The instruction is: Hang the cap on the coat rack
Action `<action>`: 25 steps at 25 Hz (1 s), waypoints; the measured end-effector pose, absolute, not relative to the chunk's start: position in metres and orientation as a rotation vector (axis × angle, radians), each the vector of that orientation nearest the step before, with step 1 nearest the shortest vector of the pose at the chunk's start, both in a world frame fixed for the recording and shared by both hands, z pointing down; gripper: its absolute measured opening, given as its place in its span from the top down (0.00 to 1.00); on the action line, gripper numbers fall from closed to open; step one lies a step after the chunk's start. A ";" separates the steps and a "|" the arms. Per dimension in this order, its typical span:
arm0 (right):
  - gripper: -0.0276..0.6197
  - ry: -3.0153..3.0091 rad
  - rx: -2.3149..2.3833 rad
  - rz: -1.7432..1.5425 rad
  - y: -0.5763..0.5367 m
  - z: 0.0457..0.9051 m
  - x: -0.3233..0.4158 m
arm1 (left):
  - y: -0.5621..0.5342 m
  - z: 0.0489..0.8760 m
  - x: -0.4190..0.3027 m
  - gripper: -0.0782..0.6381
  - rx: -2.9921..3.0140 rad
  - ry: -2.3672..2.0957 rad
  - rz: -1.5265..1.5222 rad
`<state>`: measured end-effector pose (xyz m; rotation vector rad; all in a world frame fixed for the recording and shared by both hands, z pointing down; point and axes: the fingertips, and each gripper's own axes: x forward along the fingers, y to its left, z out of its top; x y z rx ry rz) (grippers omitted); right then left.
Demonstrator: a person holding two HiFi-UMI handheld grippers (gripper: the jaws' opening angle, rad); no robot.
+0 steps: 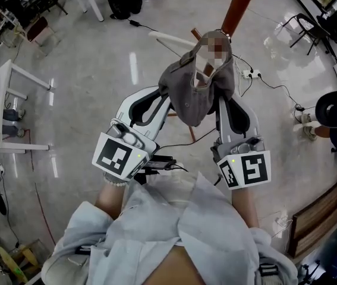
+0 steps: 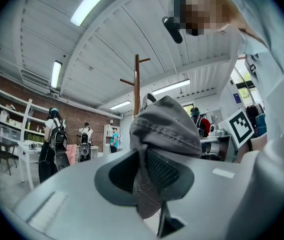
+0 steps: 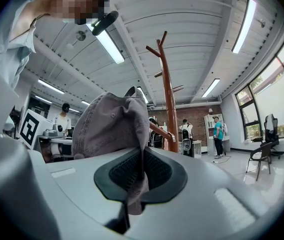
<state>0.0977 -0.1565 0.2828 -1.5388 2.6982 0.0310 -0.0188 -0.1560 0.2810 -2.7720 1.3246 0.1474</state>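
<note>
Holding the cap [image 1: 197, 94] aloft between them, the left tongs [image 2: 144, 174] and right tongs [image 3: 140, 179] are each pinched shut on its fabric; the rack [image 3: 168, 84] stands just ahead, so hanging is not yet done.

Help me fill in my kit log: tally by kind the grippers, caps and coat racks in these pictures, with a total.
Grippers: 2 (left gripper, right gripper)
Grey cap: 1
Brown coat rack: 1
Total: 4
</note>
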 end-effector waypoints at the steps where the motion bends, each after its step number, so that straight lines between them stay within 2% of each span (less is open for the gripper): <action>1: 0.93 2.700 -1.541 0.026 -0.159 0.284 0.096 | -0.159 0.282 -0.020 0.81 -2.774 1.329 0.147; 25: 0.93 2.713 -1.670 -0.099 -0.207 0.318 0.094 | -0.218 0.317 -0.022 0.81 -2.876 1.308 0.058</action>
